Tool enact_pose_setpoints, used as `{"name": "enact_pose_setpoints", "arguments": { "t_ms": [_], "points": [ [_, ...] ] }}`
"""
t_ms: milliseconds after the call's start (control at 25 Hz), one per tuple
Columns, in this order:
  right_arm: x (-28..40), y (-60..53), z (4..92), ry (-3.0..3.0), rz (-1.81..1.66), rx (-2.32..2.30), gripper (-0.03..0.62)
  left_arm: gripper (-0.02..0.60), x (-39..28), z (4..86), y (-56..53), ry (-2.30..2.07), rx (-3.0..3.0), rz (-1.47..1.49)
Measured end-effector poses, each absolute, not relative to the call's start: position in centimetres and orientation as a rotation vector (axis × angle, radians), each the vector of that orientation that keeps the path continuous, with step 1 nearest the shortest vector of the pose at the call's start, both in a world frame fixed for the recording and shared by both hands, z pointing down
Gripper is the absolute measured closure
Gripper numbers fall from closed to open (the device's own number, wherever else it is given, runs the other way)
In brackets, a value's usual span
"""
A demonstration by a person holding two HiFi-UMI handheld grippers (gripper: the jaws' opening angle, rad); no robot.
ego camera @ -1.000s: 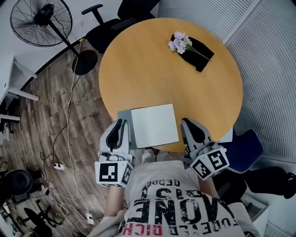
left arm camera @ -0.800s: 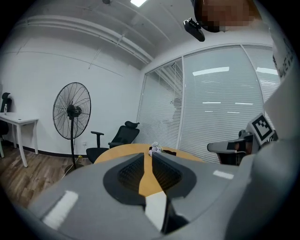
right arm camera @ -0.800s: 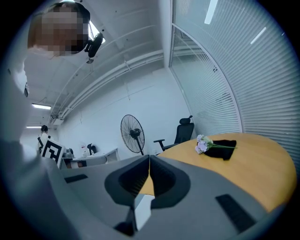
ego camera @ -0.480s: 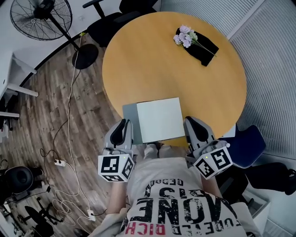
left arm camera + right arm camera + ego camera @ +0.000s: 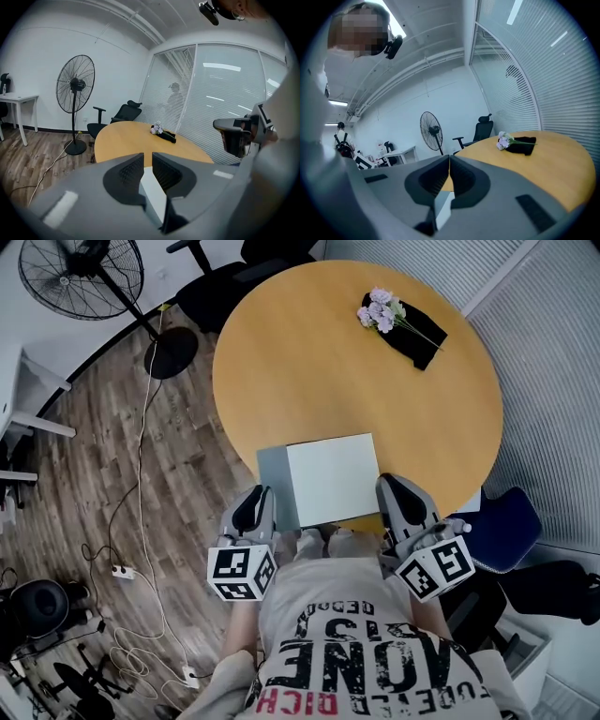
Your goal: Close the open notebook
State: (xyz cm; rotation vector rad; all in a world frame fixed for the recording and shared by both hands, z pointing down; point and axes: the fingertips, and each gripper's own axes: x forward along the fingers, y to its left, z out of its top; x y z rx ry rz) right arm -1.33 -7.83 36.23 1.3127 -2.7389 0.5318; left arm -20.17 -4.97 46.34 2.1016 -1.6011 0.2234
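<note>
At the near edge of the bench (image 5: pixel 319 362), the head view shows the notebook (image 5: pixel 333 479) lying flat, a white page up and a grey strip along its left side. The left tongs (image 5: pixel 251 510) sit just beside its lower left corner and the right tongs (image 5: pixel 398 495) just beside its lower right. The left gripper view shows the jaws a narrow gap apart with nothing between them. The right gripper view shows the jaws closed together and empty.
</note>
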Motion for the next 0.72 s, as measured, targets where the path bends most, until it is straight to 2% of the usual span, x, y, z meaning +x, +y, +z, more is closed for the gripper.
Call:
{"name": "enact_pose_setpoints", "arguments": {
  "t_ms": [720],
  "points": [
    [-2.0,-7.8,36.7,-2.682,0.518,1.327,0.582,0.48,-20.9,54.6,-3.6,-1.412,1.97,0.358]
  ]
}}
